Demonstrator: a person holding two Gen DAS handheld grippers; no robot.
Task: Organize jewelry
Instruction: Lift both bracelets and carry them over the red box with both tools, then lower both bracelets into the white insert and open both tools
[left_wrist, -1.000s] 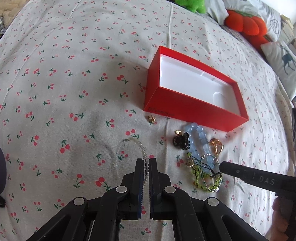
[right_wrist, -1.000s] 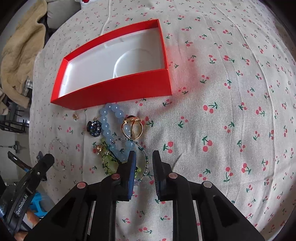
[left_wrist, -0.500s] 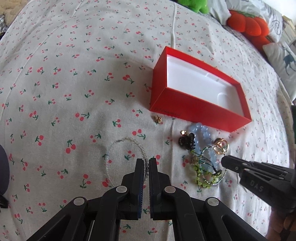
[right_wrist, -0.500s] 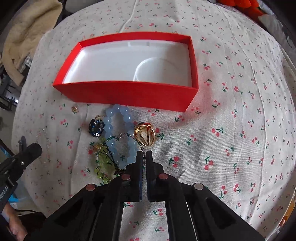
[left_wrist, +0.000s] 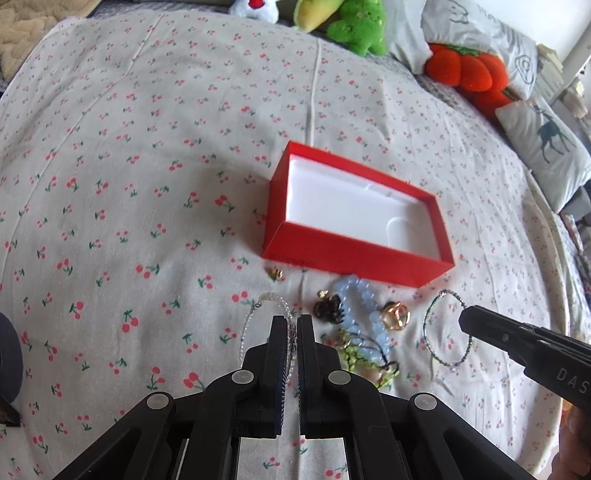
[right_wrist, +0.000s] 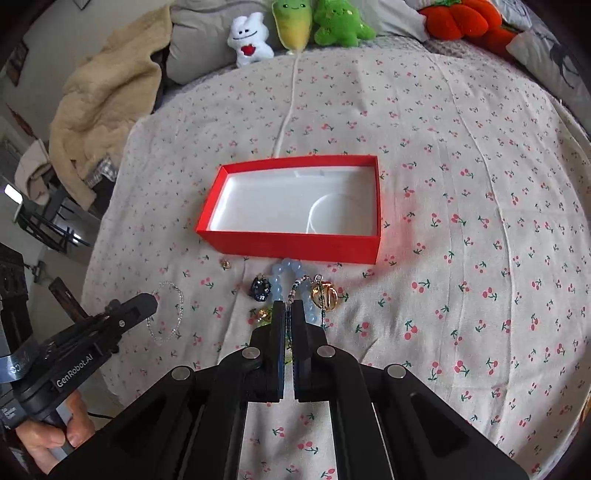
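Two bracelets are held at once, one in each gripper. The left gripper (left_wrist: 291, 325) is clamped on a clear bead bracelet (left_wrist: 258, 317), whose loop hangs from the closed jaws above the cherry-print sheet (left_wrist: 147, 147). The right gripper (right_wrist: 289, 308) is pinched shut on a thin green bead bracelet (left_wrist: 443, 328), seen in the left wrist view as a loop dangling from its tip.

The red box (right_wrist: 295, 206) lies open and empty straight ahead of both grippers, its long side turned across the line of approach in the right wrist view. It is judged nearer to the right gripper, which points almost squarely at its near wall; from the left gripper it lies ahead and to the right.

Between grippers and box, the rest of the jewelry is left on the sheet: a blue bead bracelet (right_wrist: 284, 277), a gold ring (right_wrist: 325, 295), a dark charm (right_wrist: 260, 290) and a small gold stud (right_wrist: 224, 263).
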